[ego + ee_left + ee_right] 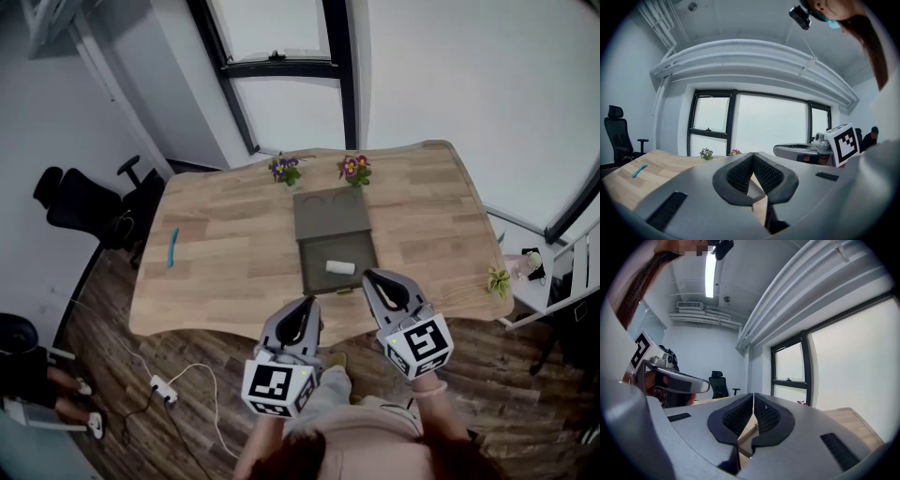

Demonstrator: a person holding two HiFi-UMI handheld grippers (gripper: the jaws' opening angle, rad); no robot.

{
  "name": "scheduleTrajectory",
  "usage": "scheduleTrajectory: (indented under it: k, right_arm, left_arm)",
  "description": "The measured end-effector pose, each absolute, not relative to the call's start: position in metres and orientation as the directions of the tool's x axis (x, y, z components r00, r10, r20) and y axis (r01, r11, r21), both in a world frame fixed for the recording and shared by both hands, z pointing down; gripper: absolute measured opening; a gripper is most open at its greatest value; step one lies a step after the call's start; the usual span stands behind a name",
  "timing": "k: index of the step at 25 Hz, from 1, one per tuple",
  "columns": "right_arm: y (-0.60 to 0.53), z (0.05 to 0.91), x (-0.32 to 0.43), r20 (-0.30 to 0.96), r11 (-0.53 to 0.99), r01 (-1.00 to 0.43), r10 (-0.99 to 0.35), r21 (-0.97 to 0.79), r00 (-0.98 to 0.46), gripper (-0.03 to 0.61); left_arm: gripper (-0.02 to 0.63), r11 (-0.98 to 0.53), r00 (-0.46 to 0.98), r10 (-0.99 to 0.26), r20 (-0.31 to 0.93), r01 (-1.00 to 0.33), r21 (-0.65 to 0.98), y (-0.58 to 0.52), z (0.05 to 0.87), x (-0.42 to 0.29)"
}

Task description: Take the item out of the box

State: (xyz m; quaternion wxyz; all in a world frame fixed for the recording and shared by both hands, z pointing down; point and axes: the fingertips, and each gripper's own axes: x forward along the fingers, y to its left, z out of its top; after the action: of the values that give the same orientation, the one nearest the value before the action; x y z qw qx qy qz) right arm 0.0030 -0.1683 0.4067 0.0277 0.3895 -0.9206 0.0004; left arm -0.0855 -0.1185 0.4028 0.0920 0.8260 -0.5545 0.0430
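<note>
Closest in, the left hand-held gripper (pixel 307 306) and the right hand-held gripper (pixel 369 276) hang over the near edge of the counter (pixel 234 262). Each has its jaws clenched together with nothing between them. The right one's tips sit just beside the near right corner of the open grey box (pixel 314 272).

A white roll (pixel 340 266) lies inside the near half of the box, apart from both grippers.

The counter is a pale wood-plank top with wavy edges, standing on a dark plank floor (pixel 525 412) before a tall black-framed window (pixel 281 66). Two small flower pots (pixel 285 170) stand at its far edge behind the box, and a blue stick (pixel 172 247) lies well off to the left. A little green plant (pixel 498 280) sits at the right edge.

A black office chair (pixel 84 206) stands off the left end, and a white power strip (pixel 161 387) with its cable lies on the floor.
</note>
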Motion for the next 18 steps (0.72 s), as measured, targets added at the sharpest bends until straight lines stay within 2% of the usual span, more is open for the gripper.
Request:
scheduleTrajectory:
  k: [18]
  right_arm:
    - [-0.217,0.457,-0.033,0.205,0.741,-0.665,-0.669,0.097,-0.715,0.002]
  left_arm:
    - [0.002,-0.414,0.429,-0.887,0.173,-0.903,0.113,-0.173,0.420,-0.115]
